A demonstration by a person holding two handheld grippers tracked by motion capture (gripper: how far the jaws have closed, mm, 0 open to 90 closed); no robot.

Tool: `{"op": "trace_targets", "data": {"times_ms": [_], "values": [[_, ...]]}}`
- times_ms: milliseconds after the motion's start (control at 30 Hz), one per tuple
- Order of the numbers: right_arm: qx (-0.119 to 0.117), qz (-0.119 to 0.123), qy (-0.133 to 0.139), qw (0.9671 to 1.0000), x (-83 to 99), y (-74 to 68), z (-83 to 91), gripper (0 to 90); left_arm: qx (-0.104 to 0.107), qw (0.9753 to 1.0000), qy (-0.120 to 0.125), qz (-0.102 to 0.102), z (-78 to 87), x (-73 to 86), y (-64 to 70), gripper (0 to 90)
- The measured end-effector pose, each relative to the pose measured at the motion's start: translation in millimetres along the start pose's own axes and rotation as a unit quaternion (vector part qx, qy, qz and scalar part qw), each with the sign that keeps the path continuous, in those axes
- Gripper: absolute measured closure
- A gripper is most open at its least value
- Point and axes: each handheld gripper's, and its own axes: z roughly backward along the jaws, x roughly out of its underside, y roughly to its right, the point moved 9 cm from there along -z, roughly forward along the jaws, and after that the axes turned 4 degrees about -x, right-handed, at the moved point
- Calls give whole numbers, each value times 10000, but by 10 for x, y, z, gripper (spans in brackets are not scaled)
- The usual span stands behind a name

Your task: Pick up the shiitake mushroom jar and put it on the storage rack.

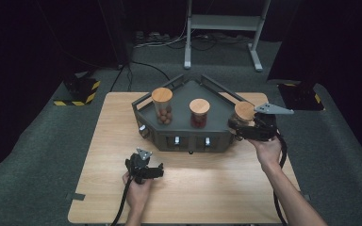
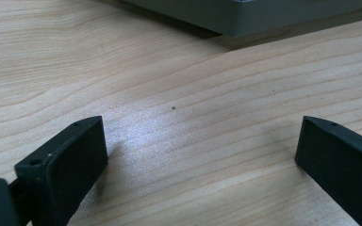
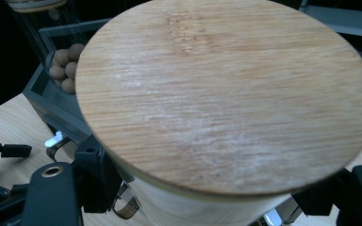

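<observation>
My right gripper [image 1: 243, 128] pinches the jar [image 3: 226, 94] at the tray's [image 1: 188, 141] right edge, jaws on its body under the wooden lid. Glass could slip or clip the tray rail. Left gripper [image 2: 198, 155] spread, resting on the table [image 2: 122, 61] before the tray.

Free room: bare tabletop [image 1: 217, 188] across the whole lower half of the high view, between the left gripper [image 1: 152, 171] at lower left and the right forearm [image 1: 287, 197] at lower right; also a bare strip at the left, beside the tray.

Obstacles: grey tray [image 1: 169, 141] at centre, its raised rails closing the upper edges; tall jar [image 1: 162, 106] at tray left; middle jar [image 1: 199, 112] at tray centre, a gap between the two; right jar [image 1: 243, 113] at the tray's right corner, right gripper [image 1: 239, 126] closed around it.
</observation>
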Motion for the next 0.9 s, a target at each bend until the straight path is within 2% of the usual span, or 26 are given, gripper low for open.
{"op": "trace_targets", "data": {"times_ms": [900], "values": [[118, 118, -164, 9997, -145, 4, -235, 251, 1, 10000, -1, 2, 0, 0, 1, 27]]}}
